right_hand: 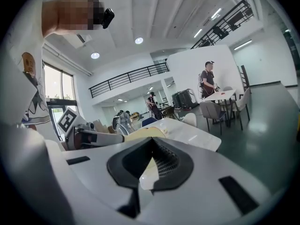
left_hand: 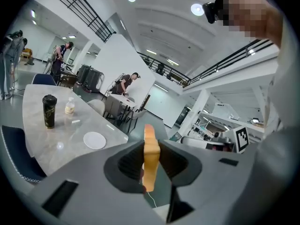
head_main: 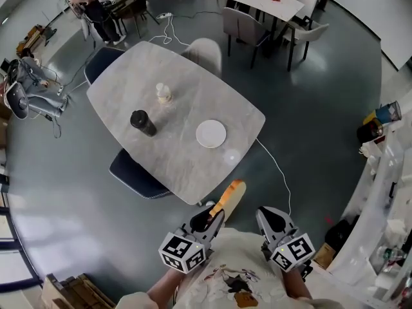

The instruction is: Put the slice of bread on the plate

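Observation:
A slice of bread [head_main: 232, 197] with a golden crust is held edge-on in my left gripper [head_main: 214, 215], whose jaws are shut on it, just off the near edge of the grey marble table [head_main: 174, 76]. In the left gripper view the bread [left_hand: 151, 157] stands upright between the dark pads. The white plate [head_main: 211, 134] lies empty near the table's near right side, and the left gripper view shows the plate [left_hand: 94, 140] ahead to the left. Beside it, my right gripper [head_main: 271, 220] holds nothing. Its tips [right_hand: 152, 141] meet.
A black cup [head_main: 142, 122] and a small bottle [head_main: 163, 93] stand on the table beyond the plate. Dark blue chairs [head_main: 138, 176] sit at the table's left sides and a pale chair [head_main: 205, 53] at the far side. A white cable [head_main: 277, 172] runs across the floor on the right.

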Action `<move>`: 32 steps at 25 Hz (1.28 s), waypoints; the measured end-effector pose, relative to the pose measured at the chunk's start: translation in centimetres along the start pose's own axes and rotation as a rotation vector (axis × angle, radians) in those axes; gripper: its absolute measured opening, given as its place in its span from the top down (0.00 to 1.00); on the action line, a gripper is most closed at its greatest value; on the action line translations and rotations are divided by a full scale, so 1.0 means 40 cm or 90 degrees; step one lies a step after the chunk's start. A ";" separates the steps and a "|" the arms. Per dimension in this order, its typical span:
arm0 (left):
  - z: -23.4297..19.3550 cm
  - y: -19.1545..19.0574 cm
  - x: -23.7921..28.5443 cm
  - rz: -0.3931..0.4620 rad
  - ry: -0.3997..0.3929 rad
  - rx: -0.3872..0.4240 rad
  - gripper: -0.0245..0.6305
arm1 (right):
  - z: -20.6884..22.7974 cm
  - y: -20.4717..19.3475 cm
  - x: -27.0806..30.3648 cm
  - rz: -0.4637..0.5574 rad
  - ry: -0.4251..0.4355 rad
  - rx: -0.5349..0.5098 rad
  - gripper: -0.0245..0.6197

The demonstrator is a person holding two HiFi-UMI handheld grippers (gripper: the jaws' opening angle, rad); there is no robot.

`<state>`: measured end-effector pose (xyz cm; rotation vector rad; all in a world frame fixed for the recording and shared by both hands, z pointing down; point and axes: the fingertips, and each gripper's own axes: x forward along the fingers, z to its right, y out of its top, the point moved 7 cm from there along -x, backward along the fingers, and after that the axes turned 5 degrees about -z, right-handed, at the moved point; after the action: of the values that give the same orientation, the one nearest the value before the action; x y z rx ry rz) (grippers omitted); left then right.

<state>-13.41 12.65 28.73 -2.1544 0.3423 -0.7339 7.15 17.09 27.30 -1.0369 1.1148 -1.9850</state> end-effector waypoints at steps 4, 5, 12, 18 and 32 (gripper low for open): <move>-0.111 0.003 0.008 0.005 0.011 -0.045 0.81 | -0.007 0.028 0.069 0.006 -0.033 0.006 0.95; -0.129 -0.001 0.018 -0.002 0.012 -0.055 0.81 | -0.003 0.029 0.079 0.003 -0.042 0.009 0.95; -0.175 0.026 0.059 0.003 0.008 -0.093 0.81 | 0.015 0.065 0.148 -0.047 -0.037 -0.001 0.95; -0.240 0.083 0.111 0.012 0.062 -0.082 0.81 | 0.057 0.112 0.266 -0.056 0.020 -0.058 0.95; -0.392 0.124 0.282 0.000 0.135 -0.177 0.81 | 0.238 0.154 0.499 -0.160 0.142 -0.164 0.95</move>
<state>-13.97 -5.46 37.04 -2.3382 0.5852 -0.9662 6.37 -5.45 31.53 -1.1546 1.4510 -2.2391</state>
